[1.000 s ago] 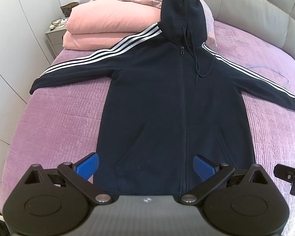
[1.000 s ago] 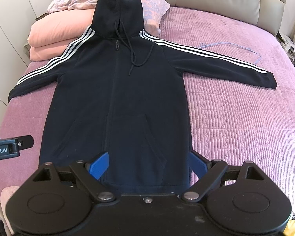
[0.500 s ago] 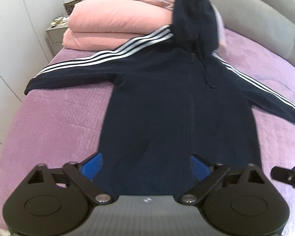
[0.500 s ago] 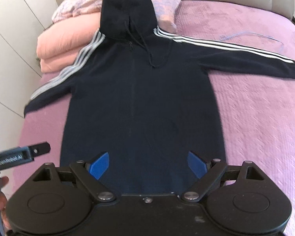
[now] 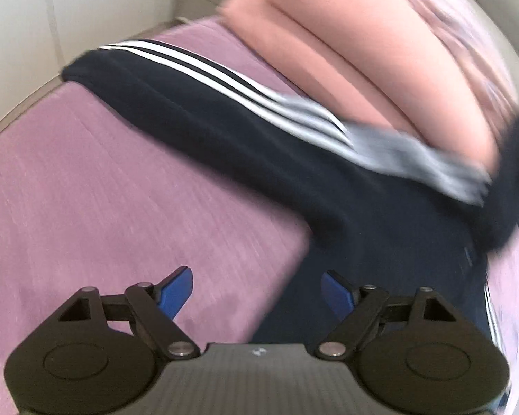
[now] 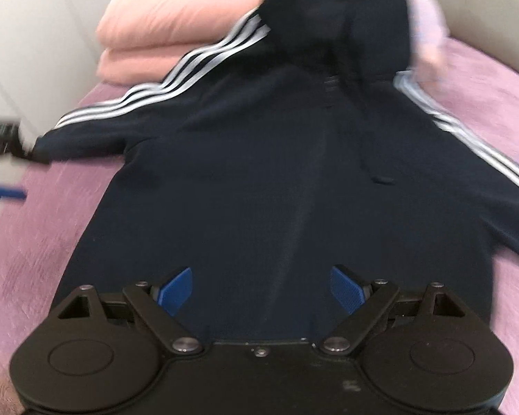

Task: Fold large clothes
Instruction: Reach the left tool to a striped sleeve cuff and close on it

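A dark navy zip hoodie [image 6: 276,180] with white sleeve stripes lies face up and spread flat on the purple bedspread [image 6: 34,242]. In the left wrist view its left sleeve [image 5: 204,110] stretches across the frame, cuff at the upper left. My left gripper [image 5: 257,292] is open and empty, above the bedspread beside the hoodie's side edge below the armpit. My right gripper [image 6: 261,288] is open and empty above the hoodie's lower body, near the zip line. The left gripper's fingertips [image 6: 8,192] show at the right wrist view's left edge, near the sleeve cuff.
Folded pink quilts [image 5: 363,69] are stacked at the head of the bed, touching the sleeve's upper part; they also show in the right wrist view [image 6: 176,31]. White wardrobe doors [image 5: 69,17] stand left of the bed. A grey padded headboard [image 6: 484,10] is behind.
Both grippers have moved forward over the bed. The left one swung left toward the left sleeve; the right one came closer over the hoodie's body. Both stay open.
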Action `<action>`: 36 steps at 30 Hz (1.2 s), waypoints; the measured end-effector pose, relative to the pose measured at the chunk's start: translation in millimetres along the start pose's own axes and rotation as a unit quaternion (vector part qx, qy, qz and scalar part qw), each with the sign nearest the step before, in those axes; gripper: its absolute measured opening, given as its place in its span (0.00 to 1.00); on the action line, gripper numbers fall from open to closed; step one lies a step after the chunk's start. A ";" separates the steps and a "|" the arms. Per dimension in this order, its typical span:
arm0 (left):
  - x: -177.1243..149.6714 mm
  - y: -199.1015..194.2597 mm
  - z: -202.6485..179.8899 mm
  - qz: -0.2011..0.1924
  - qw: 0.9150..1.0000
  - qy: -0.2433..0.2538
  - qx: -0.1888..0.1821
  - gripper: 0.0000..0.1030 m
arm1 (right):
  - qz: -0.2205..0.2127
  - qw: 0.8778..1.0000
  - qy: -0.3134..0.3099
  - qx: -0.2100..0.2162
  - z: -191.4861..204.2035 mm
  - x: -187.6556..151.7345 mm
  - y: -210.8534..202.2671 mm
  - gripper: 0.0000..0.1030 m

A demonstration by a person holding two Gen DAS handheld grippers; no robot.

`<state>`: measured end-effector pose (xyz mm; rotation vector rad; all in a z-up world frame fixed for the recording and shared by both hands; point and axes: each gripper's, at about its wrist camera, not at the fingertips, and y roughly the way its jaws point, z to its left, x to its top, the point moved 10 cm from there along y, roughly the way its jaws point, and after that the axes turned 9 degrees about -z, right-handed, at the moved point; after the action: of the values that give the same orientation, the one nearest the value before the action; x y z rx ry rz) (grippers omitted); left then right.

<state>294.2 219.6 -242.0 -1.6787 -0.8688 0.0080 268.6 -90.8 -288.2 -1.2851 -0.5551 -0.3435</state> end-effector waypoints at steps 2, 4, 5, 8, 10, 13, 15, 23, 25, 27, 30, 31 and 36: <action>29.5 16.1 17.3 -0.021 0.999 -0.037 0.000 0.81 | 0.018 1.000 -0.001 0.023 7.5 -2.9 27.3 0.99; 55.7 30.1 32.9 -0.036 0.997 -0.069 -0.001 0.81 | 0.039 0.999 0.012 0.031 10.0 -5.4 51.6 0.99; 68.7 37.9 41.2 -0.043 0.996 -0.084 -0.001 0.81 | 0.042 0.999 0.017 0.027 9.8 -5.8 60.6 0.99; 99.9 62.5 68.4 -0.058 0.990 -0.125 0.017 0.81 | 0.057 0.998 0.016 0.024 13.8 -10.8 81.8 1.00; 116.2 79.3 88.3 -0.064 0.986 -0.149 0.031 0.79 | 0.055 0.998 0.004 0.014 16.0 -12.9 89.6 1.00; 129.5 98.5 109.9 -0.074 0.980 -0.180 0.047 0.77 | 0.040 0.999 -0.030 0.000 20.2 -9.4 91.3 1.00; 135.4 106.9 128.1 -0.089 0.974 -0.198 0.065 0.77 | 0.033 0.999 -0.040 -0.004 19.5 -7.8 97.1 1.00; 166.4 118.5 157.1 -0.158 0.959 -0.219 0.087 0.80 | -0.064 0.997 -0.047 -0.003 10.4 -17.6 89.4 1.00; 169.1 116.0 158.9 -0.175 0.956 -0.216 0.099 0.61 | -0.054 0.998 -0.040 -0.006 12.3 -13.8 95.4 1.00; 170.6 118.3 157.8 -0.163 0.960 -0.154 0.170 0.21 | -0.046 0.998 -0.035 -0.004 11.9 -10.9 98.0 1.00; 175.6 110.2 138.6 -0.190 0.960 -0.095 0.183 0.11 | -0.038 0.999 -0.037 0.000 12.4 -9.9 99.2 1.00; 178.7 104.1 132.9 -0.201 0.958 -0.083 0.188 0.11 | -0.035 0.999 -0.041 0.000 13.7 -9.9 100.3 1.00; 195.2 64.3 89.4 -0.252 0.953 -0.070 0.157 0.09 | -0.025 0.998 -0.048 0.013 11.1 -13.2 90.3 1.00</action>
<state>430.0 397.9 -240.2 -1.1381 -1.3120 -0.0802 304.0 -57.6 -366.2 -1.2688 -0.6720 -0.3156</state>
